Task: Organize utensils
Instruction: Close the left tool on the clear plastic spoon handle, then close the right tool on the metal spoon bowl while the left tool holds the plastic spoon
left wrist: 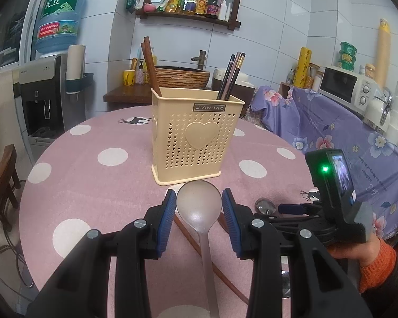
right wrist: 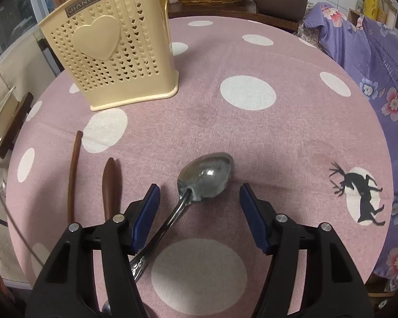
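Observation:
My left gripper (left wrist: 199, 198) is shut on a translucent grey plastic spoon (left wrist: 199, 213), its blue pads pressed to both sides of the bowl and the handle running back toward the camera. Just beyond stands the cream perforated utensil holder (left wrist: 193, 135) (right wrist: 114, 47), with brown chopsticks (left wrist: 151, 63) at its left and dark ones (left wrist: 232, 75) at its right. My right gripper (right wrist: 199, 188) hangs open over a metal spoon (right wrist: 207, 177) (left wrist: 265, 205) lying on the cloth, a pad on either side of its neck without touching. Brown chopsticks (right wrist: 73, 175) lie to its left.
The round table (left wrist: 92, 185) wears a pink cloth with white dots. A second brown wooden piece (right wrist: 110, 185) lies beside the loose chopsticks. A purple floral cover (left wrist: 345, 132) drapes furniture at the right, a water dispenser (left wrist: 45, 90) stands at the left, and a microwave (left wrist: 345, 84) behind.

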`<action>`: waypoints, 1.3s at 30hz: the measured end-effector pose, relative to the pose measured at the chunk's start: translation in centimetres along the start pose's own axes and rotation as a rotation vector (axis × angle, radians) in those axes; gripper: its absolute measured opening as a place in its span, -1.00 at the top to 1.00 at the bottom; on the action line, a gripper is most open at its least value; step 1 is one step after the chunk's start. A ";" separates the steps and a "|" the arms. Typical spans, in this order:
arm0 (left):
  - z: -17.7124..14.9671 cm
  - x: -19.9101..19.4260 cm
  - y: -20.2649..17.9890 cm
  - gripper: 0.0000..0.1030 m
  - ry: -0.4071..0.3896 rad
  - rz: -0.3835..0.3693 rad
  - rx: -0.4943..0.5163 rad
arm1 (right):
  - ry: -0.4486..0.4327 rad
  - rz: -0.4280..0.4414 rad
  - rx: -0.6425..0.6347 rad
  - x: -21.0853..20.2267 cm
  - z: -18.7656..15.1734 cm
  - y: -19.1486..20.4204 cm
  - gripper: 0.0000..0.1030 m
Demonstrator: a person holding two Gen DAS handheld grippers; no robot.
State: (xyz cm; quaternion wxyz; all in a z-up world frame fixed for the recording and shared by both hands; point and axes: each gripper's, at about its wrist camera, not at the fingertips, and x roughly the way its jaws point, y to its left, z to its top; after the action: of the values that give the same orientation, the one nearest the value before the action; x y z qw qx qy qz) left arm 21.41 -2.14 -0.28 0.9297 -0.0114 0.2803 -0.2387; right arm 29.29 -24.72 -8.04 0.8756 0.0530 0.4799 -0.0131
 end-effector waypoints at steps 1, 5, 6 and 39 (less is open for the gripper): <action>0.0 -0.1 0.1 0.29 -0.001 0.000 -0.001 | 0.003 -0.002 -0.004 0.1 0.2 0.1 -0.18; -0.1 -0.1 0.3 0.29 0.000 0.002 -0.006 | 0.015 -0.012 -0.031 0.6 1.1 1.0 -0.01; -0.1 -0.1 0.3 0.29 0.000 0.002 -0.008 | 0.018 -0.017 -0.043 0.8 1.4 1.4 0.00; -0.1 0.2 0.4 0.29 0.014 0.004 -0.016 | 0.093 0.011 -0.163 1.7 3.8 3.3 0.25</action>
State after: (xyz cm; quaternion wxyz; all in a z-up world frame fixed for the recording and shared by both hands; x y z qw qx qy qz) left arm 21.66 -1.87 -0.58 0.9281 -0.0167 0.2888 -0.2344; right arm 33.68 -21.76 -7.20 0.8539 -0.0153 0.5192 0.0332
